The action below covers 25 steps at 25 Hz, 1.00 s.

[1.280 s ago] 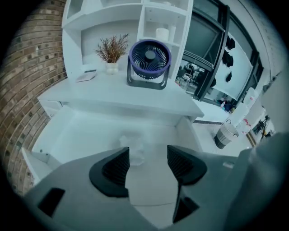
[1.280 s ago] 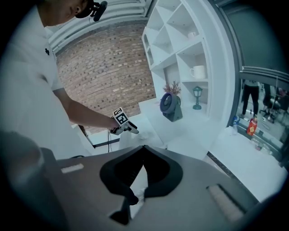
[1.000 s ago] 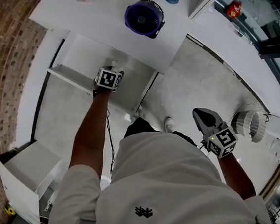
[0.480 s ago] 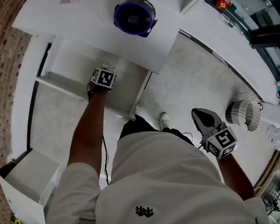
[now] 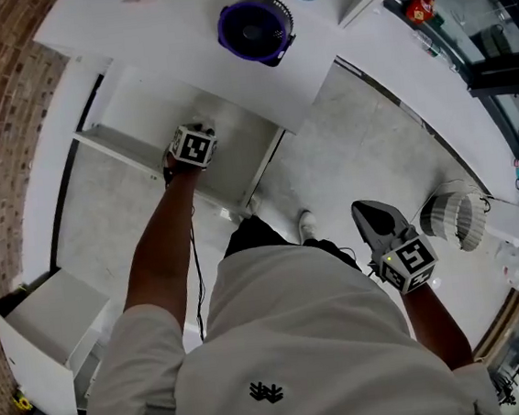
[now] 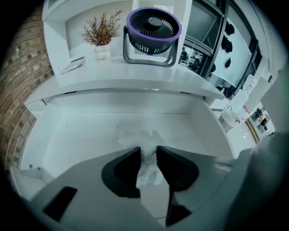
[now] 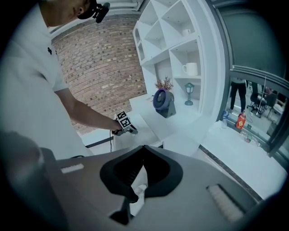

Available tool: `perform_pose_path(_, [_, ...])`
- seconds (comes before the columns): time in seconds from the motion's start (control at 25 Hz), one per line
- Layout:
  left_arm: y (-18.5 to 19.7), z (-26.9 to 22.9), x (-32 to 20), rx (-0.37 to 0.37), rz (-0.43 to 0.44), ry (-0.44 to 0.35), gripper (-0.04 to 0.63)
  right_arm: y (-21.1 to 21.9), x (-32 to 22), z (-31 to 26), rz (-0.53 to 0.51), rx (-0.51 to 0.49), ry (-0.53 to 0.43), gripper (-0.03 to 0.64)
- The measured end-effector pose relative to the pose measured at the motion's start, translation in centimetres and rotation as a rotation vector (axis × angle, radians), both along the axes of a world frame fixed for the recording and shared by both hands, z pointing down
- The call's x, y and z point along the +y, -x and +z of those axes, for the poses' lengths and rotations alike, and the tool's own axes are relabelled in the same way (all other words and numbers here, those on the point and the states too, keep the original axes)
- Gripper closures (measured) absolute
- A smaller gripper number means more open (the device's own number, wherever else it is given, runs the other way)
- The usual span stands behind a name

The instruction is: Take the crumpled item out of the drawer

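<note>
The crumpled item (image 6: 141, 136), a white, thin wad, lies on the floor of the open white drawer (image 6: 76, 135) under the desk top. My left gripper (image 6: 148, 152) reaches down into that drawer (image 5: 133, 100); its jaws are closing, with the wad filling the narrow gap between both pads. In the head view only the left gripper's marker cube (image 5: 192, 147) shows, and the wad is hidden behind it. My right gripper (image 5: 371, 211) hangs at the person's right side over the floor, shut with its tips together and nothing in it (image 7: 144, 148).
A purple fan (image 5: 256, 29) stands on the white desk top (image 5: 175, 22) above the drawer, with a dried plant (image 6: 101, 30) beside it. Another open white drawer unit (image 5: 45, 317) is at the lower left. A white ribbed object (image 5: 452, 218) sits on the floor at right. Wall shelves hold a mug (image 7: 191, 68).
The left arm has stayed down in the drawer with only a small shift. The right gripper has not moved.
</note>
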<state>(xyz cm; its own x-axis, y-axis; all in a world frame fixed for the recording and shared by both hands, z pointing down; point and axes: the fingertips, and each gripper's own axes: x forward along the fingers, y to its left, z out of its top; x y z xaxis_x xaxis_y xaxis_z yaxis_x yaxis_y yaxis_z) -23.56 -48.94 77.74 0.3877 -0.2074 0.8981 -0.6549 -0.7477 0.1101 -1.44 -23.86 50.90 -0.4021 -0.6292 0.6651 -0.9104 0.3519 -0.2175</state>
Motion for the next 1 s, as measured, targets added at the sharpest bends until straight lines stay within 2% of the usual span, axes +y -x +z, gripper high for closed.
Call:
perform_pose_path(0.28, [0.2, -4.8, 1.4, 0.006, -0.049, -0.066, 0.483, -1.3, 1.3, -0.8, -0.038, -0.029, -0.051, 0.603])
perform_pose_path(0.88, [-3.2, -15.6, 8.5, 0.125, -0.199, -0.208, 0.494, -6.6, 6.4, -1.5, -0.169, -0.112, -0.138, 0.603])
perform_pose_path(1.0, [-4.0, -17.3, 10.7, 0.157, -0.251, -0.228, 0.494, -8.2, 7.8, -1.2, -0.184, -0.128, -0.146, 0.603])
